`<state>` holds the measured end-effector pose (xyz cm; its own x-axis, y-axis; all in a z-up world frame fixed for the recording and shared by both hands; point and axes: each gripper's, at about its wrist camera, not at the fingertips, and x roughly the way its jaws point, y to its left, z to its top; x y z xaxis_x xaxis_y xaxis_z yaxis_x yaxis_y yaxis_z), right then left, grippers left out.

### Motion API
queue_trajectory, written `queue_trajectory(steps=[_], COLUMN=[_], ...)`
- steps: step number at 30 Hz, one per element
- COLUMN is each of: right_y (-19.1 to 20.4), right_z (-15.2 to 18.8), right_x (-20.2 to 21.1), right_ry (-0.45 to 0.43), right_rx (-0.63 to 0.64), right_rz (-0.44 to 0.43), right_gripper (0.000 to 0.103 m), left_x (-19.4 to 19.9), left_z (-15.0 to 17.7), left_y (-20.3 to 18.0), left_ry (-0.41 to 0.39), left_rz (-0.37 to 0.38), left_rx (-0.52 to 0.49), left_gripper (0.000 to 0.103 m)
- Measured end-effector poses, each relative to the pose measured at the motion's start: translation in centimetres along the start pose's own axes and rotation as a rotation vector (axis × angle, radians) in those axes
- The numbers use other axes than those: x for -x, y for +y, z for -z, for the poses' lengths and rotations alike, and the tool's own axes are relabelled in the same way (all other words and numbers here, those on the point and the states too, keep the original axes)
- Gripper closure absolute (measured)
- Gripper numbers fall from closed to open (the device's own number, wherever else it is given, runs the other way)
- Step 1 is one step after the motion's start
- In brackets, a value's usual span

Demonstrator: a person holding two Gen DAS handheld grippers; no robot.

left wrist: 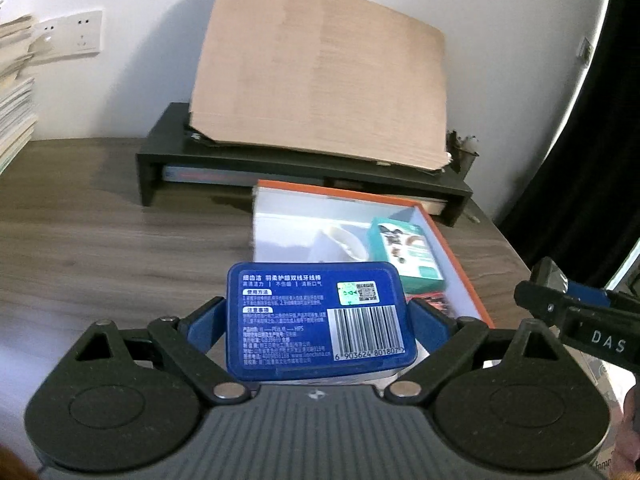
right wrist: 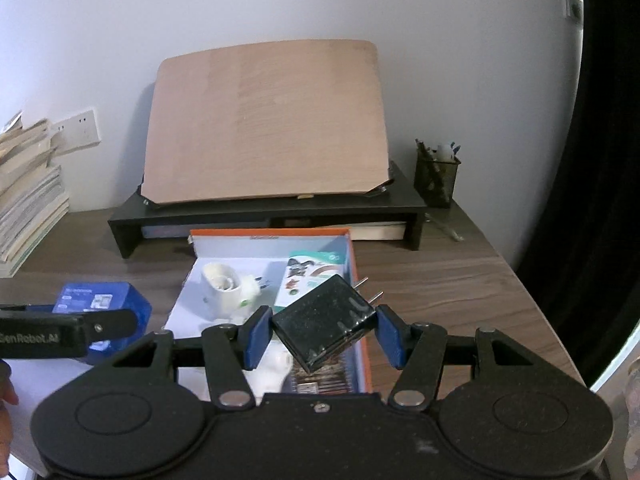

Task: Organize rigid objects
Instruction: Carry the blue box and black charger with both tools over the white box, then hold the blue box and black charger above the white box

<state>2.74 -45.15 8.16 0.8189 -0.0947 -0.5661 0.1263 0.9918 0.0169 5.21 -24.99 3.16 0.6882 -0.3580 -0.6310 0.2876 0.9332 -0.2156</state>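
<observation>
Left hand-held gripper (left wrist: 316, 316) clamps blue box (left wrist: 318, 320); right hand-held gripper (right wrist: 324, 336) grips black charger (right wrist: 324, 328) over orange tray (right wrist: 360, 320).

We note a blue box (left wrist: 316, 320) with white text and a black-and-white barcode. The charger (right wrist: 326, 322) is glossy black with pale speckles. The tray (right wrist: 358, 280) has an orange rim and white interior, holding a teal-and-white packet (left wrist: 408, 252). The desk (left wrist: 120, 240) shows grey-brown wood grain, the board (right wrist: 264, 128) pale tan, the riser (right wrist: 128, 220) black, the gripper pads (right wrist: 256, 338) blue.
</observation>
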Motion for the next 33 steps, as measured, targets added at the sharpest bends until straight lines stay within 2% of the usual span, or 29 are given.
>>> queue_trajectory(steps=[6, 14, 22, 33], right_y=[-1.9, -2.3, -1.6, -0.9], right_z=[-0.1, -0.5, -0.7, -0.5], right_x=[-0.2, -1.5, -2.3, -3.4], right_ry=[-0.012, -0.019, -0.004, 0.023], right_rx=[-0.010, -0.001, 0.029, 0.046], right_rz=[-0.029, -0.090, -0.123, -0.145], right_gripper=[0.035, 0.035, 0.035, 0.035], left_x=[-0.5, -1.0, -1.4, -1.6], left_z=[0.9, 2.5, 2.8, 3.1], left_y=[-2.6, -4.9, -5.5, -5.5], left_ry=[0.011, 0.061, 0.074, 0.088], left_rz=[0.006, -0.004, -0.047, -0.058], left_rx=[-0.016, -0.044, -0.047, -0.043], left_gripper=[0.005, 0.005, 0.005, 0.005])
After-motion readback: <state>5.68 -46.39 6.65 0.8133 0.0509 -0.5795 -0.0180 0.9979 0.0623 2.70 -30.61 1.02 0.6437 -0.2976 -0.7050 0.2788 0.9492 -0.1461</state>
